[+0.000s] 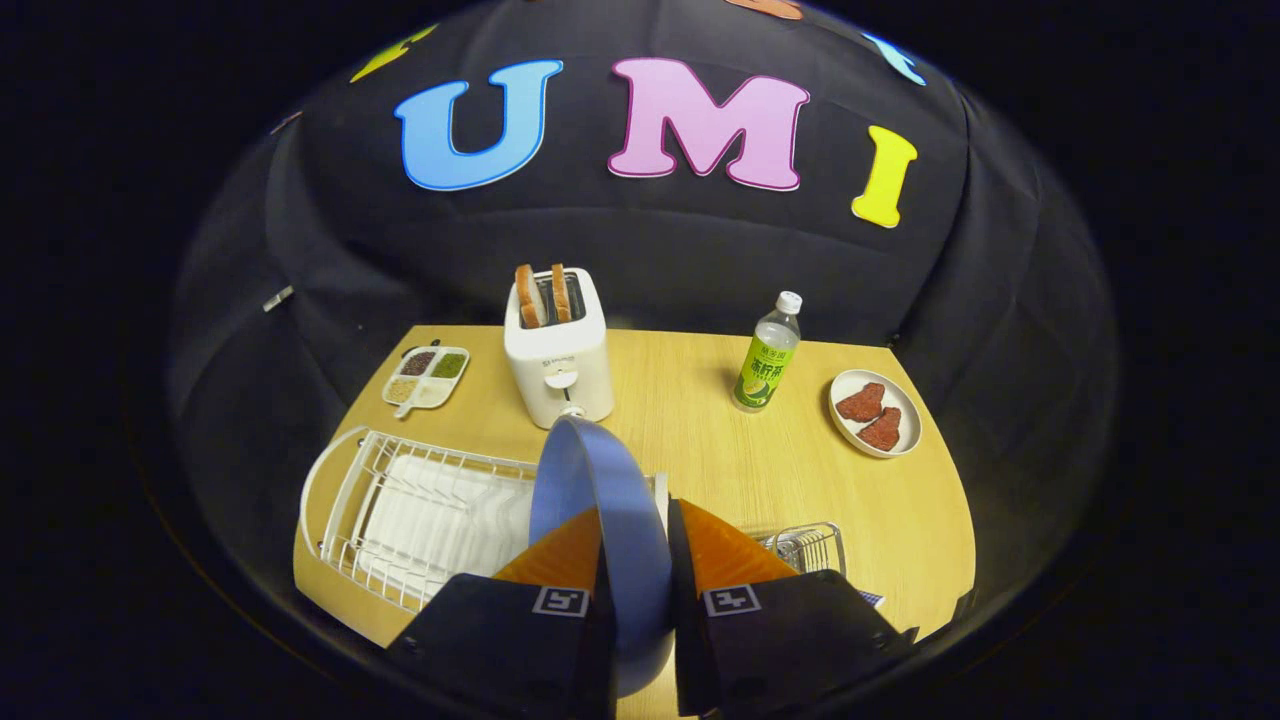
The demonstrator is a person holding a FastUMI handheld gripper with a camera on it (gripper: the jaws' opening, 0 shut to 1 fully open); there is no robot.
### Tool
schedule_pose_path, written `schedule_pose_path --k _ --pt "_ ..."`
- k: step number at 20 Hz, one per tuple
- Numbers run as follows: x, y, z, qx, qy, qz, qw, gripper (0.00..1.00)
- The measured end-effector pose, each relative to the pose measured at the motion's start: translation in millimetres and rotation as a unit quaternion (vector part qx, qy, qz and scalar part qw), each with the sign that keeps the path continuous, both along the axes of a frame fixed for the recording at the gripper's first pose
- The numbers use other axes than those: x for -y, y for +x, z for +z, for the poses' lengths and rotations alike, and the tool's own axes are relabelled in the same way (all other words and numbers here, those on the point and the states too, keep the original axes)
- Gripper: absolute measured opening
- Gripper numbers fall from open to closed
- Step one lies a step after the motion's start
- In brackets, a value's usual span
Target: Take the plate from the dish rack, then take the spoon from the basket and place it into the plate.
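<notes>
Gripper w/ both orange fingers pressed on a blue plate, one finger per face, so the plate was pinched edge-on btwn them and stood upright, clear of the rack. Plate: round, matte mid-blue, thin rim, no pattern visible; its upper arc rose above the fingertips and overlapped the toaster's base in view, its lower arc ran down btwn the black finger mounts. Dish rack: white wire frame w/ a white ribbed drip tray inside, lying just ahead of the fingers and to their left, on the wooden table. Basket: small, silver wire, just beyond the right finger; contents were too hidden to tell, so the spoon could not be made out. Beyond the plate, approx. straight ahead: white toaster w/ two bread slices standing in its slots. Far left of it: a four-compartment tray w/ dark, green and pale fillings. Ahead and to the right of the fingers: a clear bottle w/ green label and white cap, upright; further right, near the table's edge, a small white dish w/ two reddish-brown pieces lying side by side.
</notes>
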State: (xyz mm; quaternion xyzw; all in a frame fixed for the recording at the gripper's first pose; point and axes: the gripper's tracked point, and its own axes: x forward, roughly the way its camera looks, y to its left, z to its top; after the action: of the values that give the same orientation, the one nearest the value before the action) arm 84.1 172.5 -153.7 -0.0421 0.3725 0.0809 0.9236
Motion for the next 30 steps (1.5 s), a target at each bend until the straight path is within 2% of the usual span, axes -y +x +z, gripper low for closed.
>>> schedule_pose_path --k 3,7,11,13,17,22,26,30 --pt "21.0 -25.1 18.6 0.001 0.040 0.004 0.999 0.26" --pt "59.1 -66.1 30.1 -0.023 0.115 -0.014 0.993 0.26" --pt "114.1 -99.3 24.0 -0.023 0.126 -0.014 0.992 0.26" --pt "142.9 -113.9 7.8 -0.038 0.132 -0.028 0.990 0.26" --pt "174.6 -137.3 -20.5 -0.081 0.205 -0.050 0.974 0.27" --pt "205.5 -150.4 -89.0 -0.122 0.208 -0.028 0.970 0.27" --pt "214.2 -144.0 -153.6 -0.157 0.226 -0.037 0.961 0.27" --pt "211.6 -133.2 -183.3 -0.176 0.241 -0.015 0.954 0.27"
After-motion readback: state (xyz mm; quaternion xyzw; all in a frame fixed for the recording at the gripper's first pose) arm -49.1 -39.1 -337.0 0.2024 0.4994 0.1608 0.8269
